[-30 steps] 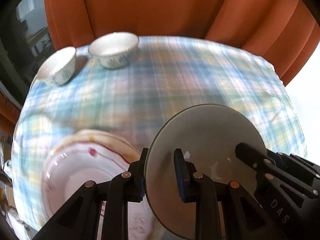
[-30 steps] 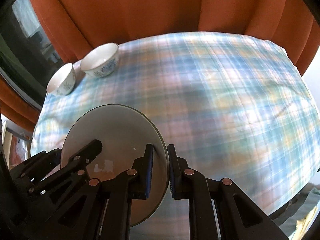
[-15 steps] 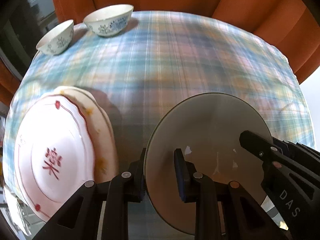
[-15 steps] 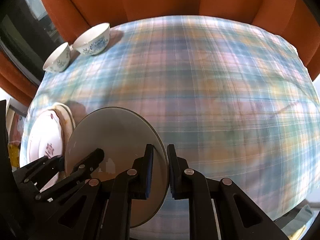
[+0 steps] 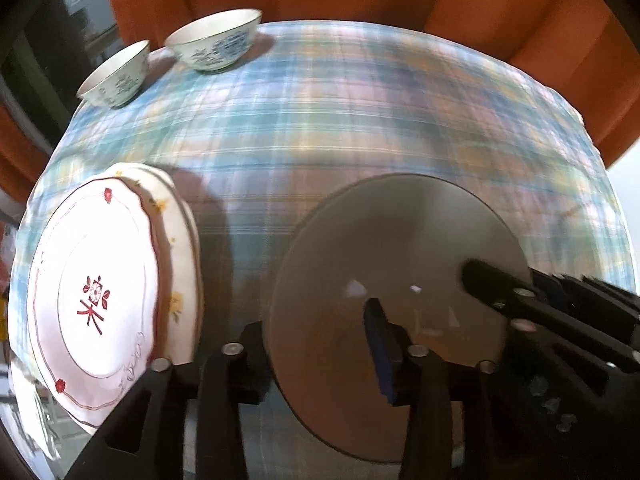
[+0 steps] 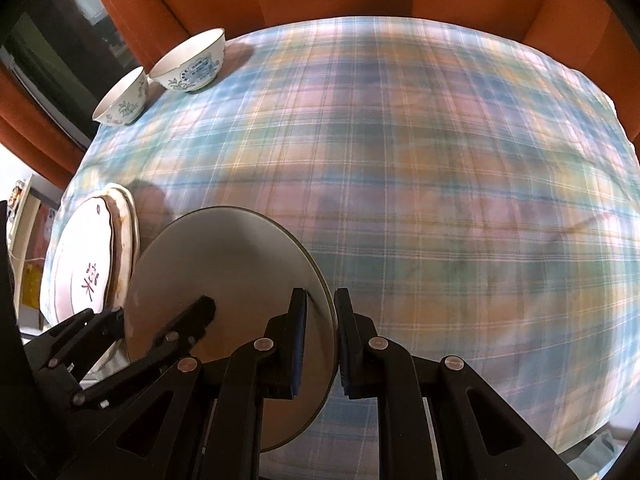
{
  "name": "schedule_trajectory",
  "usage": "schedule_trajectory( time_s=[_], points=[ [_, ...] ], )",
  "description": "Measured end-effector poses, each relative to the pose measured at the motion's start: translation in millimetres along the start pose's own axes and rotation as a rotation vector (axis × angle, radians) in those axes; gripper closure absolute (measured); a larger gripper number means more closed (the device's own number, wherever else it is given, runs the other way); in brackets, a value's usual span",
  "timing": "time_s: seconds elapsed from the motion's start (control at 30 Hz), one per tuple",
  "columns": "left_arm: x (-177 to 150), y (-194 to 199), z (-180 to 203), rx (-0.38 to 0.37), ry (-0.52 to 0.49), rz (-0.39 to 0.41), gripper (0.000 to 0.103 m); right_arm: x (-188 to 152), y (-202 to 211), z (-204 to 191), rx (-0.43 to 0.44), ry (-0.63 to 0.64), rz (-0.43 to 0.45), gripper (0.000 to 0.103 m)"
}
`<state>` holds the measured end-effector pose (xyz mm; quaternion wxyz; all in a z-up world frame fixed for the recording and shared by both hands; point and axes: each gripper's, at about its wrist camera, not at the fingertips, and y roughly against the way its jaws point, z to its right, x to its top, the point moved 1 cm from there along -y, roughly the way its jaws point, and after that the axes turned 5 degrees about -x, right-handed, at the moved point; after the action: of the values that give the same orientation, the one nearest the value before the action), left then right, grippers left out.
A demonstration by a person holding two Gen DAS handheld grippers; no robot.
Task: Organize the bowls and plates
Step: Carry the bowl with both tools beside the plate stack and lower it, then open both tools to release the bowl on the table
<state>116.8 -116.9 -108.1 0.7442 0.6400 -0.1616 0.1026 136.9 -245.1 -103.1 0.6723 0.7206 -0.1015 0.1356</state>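
The round grey plate (image 5: 400, 248) hides the bench cloth under it. In the left view its near edge goes behind the left gripper (image 5: 316, 344), and its right edge goes behind the black right gripper (image 5: 532, 304). The checked blue and pink cloth (image 5: 360, 112) looks smeary there, so its thin lines are hard to see. The white plate with red marks (image 5: 96, 300) covers most of the cream plate (image 5: 180, 248) under it; only a strip of rim shows. A white thing at the bottom left corner (image 5: 28, 408) is cut off and too blurry to tell. In the right view, the stuff past the bench's left edge (image 6: 28, 280) is too small to tell.
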Motion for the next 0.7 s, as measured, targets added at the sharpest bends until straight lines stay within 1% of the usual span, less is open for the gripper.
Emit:
schedule_trajectory(
  time_s=[0.03, 0.1, 0.13, 0.17, 0.2, 0.27, 0.3, 0.43, 0.5, 0.53, 0.6, 0.7],
  points=[
    [-1.0, 1.5, 2.3, -0.007, -0.014, 0.0, 0.05, -0.4, -0.3, -1.0, -0.006, 0.008, -0.002, 0.082],
    [-2.8, 3.3, 4.3, -0.003, -0.033, -0.007, 0.044, -2.2, -0.5, -3.6, 0.01, 0.019, -0.012, 0.068],
    [-3.1, 4.9, 3.7, -0.012, -0.033, -0.004, 0.039, -2.9, 0.4, -5.4, 0.015, 0.022, -0.011, 0.061],
    [-2.9, 8.1, 1.4, -0.02, -0.028, 0.005, 0.035, -3.8, 3.3, -9.5, 0.011, 0.034, -0.004, 0.04],
    [-2.1, 12.1, -0.2, -0.016, -0.032, 0.02, 0.033, -4.0, 6.0, -12.2, 0.011, 0.037, 0.007, 0.028],
    [-1.2, 19.7, -5.0, -0.015, -0.041, 0.048, 0.025, -4.0, 13.8, -15.0, 0.003, 0.032, 0.04, 0.024],
    [-1.1, 21.9, -7.1, -0.019, -0.043, 0.057, 0.024, -3.7, 16.3, -16.9, 0.001, 0.031, 0.048, 0.023],
    [1.2, 34.5, -16.6, -0.036, -0.064, 0.084, 0.021, -2.6, 30.0, -28.3, -0.036, 0.015, 0.097, 0.021],
    [1.2, 43.8, -22.3, -0.062, -0.064, 0.093, 0.019, -2.8, 36.0, -34.6, -0.056, -0.001, 0.111, 0.021],
    [-0.5, 48.6, -24.4, -0.072, -0.072, 0.104, 0.017, -3.5, 40.5, -38.9, -0.058, -0.017, 0.115, 0.021],
    [-2.5, 57.6, -32.1, -0.078, -0.087, 0.123, 0.016, -5.5, 48.0, -47.6, -0.053, -0.03, 0.129, 0.019],
    [-7.0, 65.8, -47.4, -0.086, -0.093, 0.134, 0.016, -8.7, 56.5, -62.1, -0.07, -0.049, 0.151, 0.018]
  ],
)
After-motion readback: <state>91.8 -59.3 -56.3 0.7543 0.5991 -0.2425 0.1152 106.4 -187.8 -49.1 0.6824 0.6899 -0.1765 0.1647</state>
